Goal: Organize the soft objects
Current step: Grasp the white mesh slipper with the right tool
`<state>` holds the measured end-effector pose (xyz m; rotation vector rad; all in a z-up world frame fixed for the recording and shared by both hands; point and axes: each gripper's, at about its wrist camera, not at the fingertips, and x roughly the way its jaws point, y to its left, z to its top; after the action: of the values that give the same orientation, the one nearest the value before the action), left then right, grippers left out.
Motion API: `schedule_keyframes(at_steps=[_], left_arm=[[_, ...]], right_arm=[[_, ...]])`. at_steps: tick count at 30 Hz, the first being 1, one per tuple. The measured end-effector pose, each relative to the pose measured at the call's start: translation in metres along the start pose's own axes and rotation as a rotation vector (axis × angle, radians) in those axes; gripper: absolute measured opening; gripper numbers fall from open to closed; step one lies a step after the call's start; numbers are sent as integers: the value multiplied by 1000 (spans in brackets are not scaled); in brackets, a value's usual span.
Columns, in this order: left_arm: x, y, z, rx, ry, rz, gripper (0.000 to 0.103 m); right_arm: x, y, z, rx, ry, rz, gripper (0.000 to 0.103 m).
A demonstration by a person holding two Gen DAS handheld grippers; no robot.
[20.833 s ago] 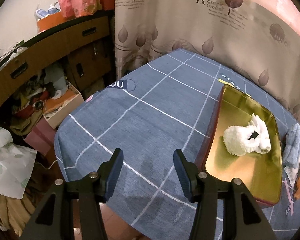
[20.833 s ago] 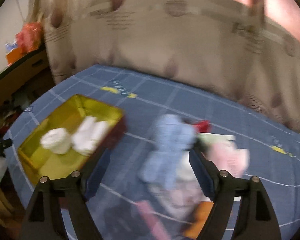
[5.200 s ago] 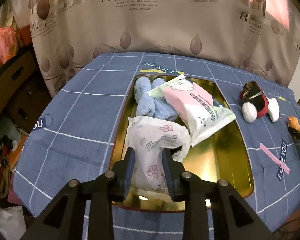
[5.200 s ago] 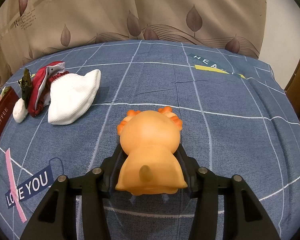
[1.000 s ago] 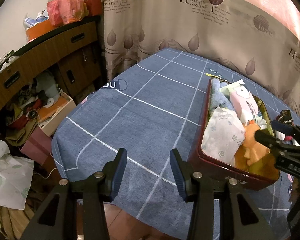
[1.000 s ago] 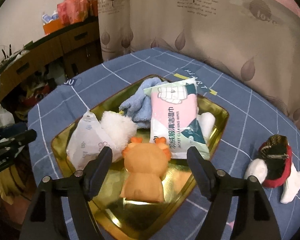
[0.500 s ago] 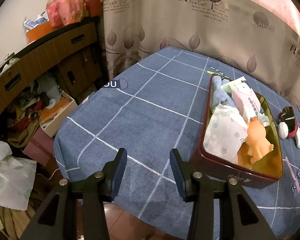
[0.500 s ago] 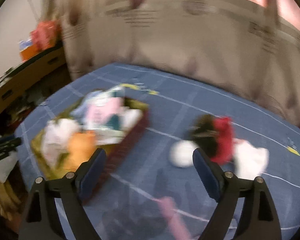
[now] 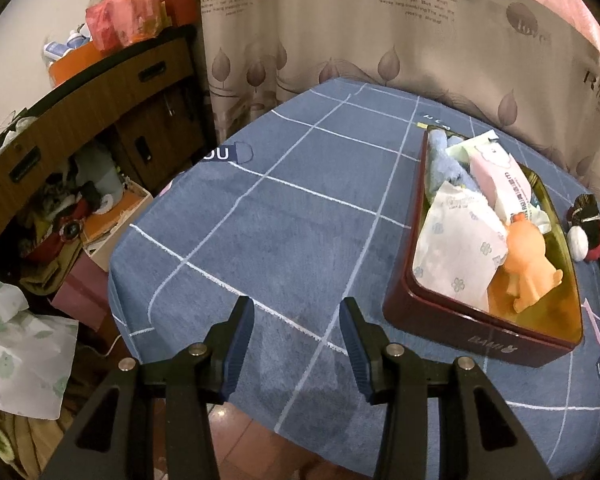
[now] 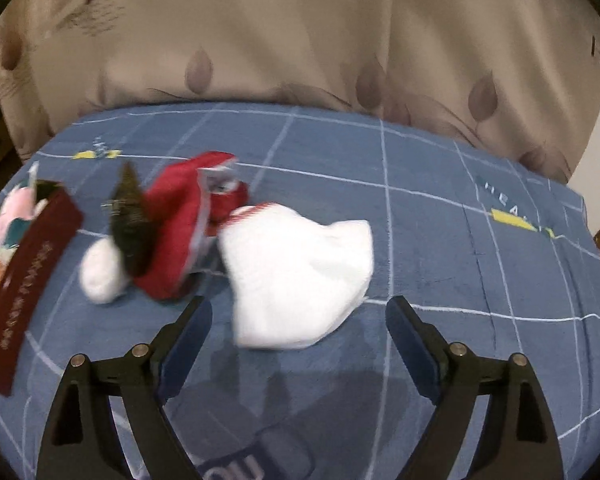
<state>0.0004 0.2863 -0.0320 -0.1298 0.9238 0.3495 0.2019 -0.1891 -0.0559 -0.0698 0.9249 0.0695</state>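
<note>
— What's changed since a second ago?

— Right tool (image 10: 298, 322) has swung off the tray (image 9: 476, 332) and now faces the red-and-white hat (image 10: 168, 236) and the white cloth (image 10: 300, 268), its jaws spread wide and empty. Left tool (image 9: 296, 330) hangs released too, over bare bench (image 9: 284, 216) left of the tray.

— So which step is this?

— I'd say reaching for the last loose pieces. The orange toy (image 9: 526, 258) already lies in the tray.

— Next move?

— Likely lower the right tool over the white cloth, which sits just ahead of it and right of the tray, and pinch a fold rather than press flat.

— Count?

— One tray. Inside: one orange toy, one floral pouch (image 9: 456, 248), one pink wipes pack (image 9: 504, 180), one blue towel (image 9: 444, 164). Outside, right of the tray: one hat, one white cloth, touching each other.
</note>
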Motion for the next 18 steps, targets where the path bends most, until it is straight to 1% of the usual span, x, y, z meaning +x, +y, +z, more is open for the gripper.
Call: schedule_keyframes(at_steps=[1, 5, 7, 9, 10, 11, 12, 14, 15, 16, 17, 18], left_arm=[[0, 0, 0, -3, -2, 3, 45], [1, -1, -1, -19, -2, -7, 45], [0, -3, -2, -24, -9, -11, 45], [-1, -6, -3, -21, -10, -8, 45], [-2, -7, -3, -21, -13, -7, 45], [-3, -9, -3, -19, -16, -4, 45], [-6, -11, -2, -20, -27, 0, 45], [-12, -15, 0, -18, -48, -7, 45], [-15, -19, 2, -11, -57, -17, 45], [-19, -24, 4, 0, -63, -29, 45], [-21, -29, 6, 10, -67, -38, 45], [-24, -38, 10, 29, -72, -56, 45]], right_arm=[[7, -3, 1, 8, 2, -4, 87], [32, -4, 9, 26, 13, 1, 95], [44, -2, 13, 21, 21, -4, 95], [55, -2, 17, 22, 53, 3, 95], [55, -3, 20, 31, 41, 16, 84], [53, -4, 23, 33, 28, 19, 69], [52, -5, 26, 30, 24, 19, 69], [51, -7, 27, 28, 17, 34, 60], [50, -7, 26, 25, 14, 40, 57], [46, -7, 25, 21, 8, 45, 52], [43, -7, 25, 17, 4, 49, 48], [39, -6, 23, 12, 2, 52, 47]])
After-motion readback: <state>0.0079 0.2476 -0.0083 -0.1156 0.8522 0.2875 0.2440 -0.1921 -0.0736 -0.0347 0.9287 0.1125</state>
